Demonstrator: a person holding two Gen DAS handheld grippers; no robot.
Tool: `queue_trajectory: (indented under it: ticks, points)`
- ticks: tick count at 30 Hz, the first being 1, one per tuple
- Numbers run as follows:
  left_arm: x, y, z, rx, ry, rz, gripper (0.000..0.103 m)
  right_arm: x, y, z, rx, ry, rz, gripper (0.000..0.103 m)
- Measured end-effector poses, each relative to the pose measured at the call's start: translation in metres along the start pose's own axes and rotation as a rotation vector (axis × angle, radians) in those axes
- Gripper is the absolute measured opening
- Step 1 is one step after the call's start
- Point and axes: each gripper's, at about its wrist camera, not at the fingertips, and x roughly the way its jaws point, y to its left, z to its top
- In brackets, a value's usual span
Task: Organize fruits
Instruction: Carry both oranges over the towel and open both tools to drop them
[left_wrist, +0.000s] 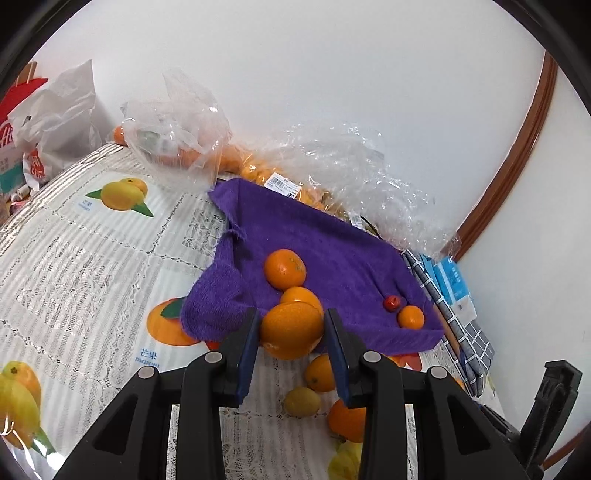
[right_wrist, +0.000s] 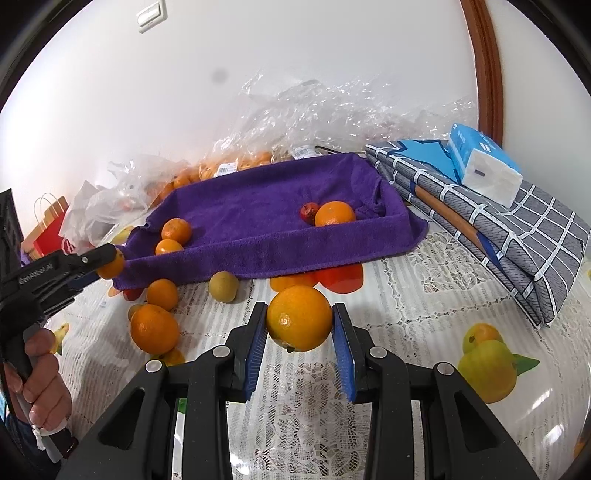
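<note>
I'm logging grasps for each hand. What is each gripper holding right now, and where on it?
The left gripper clamps an orange across its sides, at the purple towel's edge. The right gripper clamps another orange the same way.

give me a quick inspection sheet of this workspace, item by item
surface: table under a lace-pattern cover with printed fruit.
job's things: purple towel-lined tray holding three oranges and a small red fruit; loose oranges and a greenish round fruit on the table in front of it.
clutter: clear plastic bags with more oranges behind the tray; folded checked cloth with a tissue pack on top; red paper bag.
grippers: left gripper shut on an orange at the tray's near edge; right gripper shut on an orange above the table.
cables: nothing seen.
surroundings: white wall, brown wooden trim, wall switch.
</note>
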Motion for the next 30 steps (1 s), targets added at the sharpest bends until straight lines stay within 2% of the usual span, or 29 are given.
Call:
queue_trajectory:
  ticks: [2, 5, 7, 12, 15, 18, 21, 24, 30]
  points:
    - [-0.004, 0.0, 0.003, 0.002, -0.007, -0.013, 0.033, 0.001, 0.003, 0.001, -0.014, 0.014, -0.009, 0.035]
    - [-0.008, -0.008, 0.014, 0.044, -0.032, 0.037, 0.033, -0.008, 0.007, 0.009, -0.032, -0.005, 0.014, 0.035]
    - [-0.008, -0.012, 0.024, 0.049, -0.038, 0.029, 0.033, -0.013, 0.009, 0.018, -0.046, -0.023, 0.015, 0.035]
    - [0.004, -0.02, 0.06, 0.08, -0.072, 0.052, 0.033, -0.015, 0.022, 0.061, -0.101, -0.084, 0.02, 0.035]
    - [0.019, -0.021, 0.068, 0.113, -0.085, 0.082, 0.033, -0.007, 0.032, 0.084, -0.138, -0.126, 0.011, 0.035]
    - [0.03, -0.013, 0.064, 0.113, -0.081, 0.084, 0.033, 0.012, 0.039, 0.097, -0.147, -0.128, 0.034, 0.035]
    - [0.044, -0.005, 0.059, 0.1, -0.03, 0.124, 0.033, 0.034, 0.04, 0.097, -0.132, -0.11, 0.049, 0.035]
    - [0.051, -0.004, 0.055, 0.115, -0.02, 0.143, 0.033, 0.058, 0.036, 0.088, -0.111, -0.054, 0.051, 0.035]
    - [0.053, -0.015, 0.05, 0.152, -0.02, 0.126, 0.034, 0.073, 0.032, 0.083, -0.113, -0.016, 0.032, 0.035]
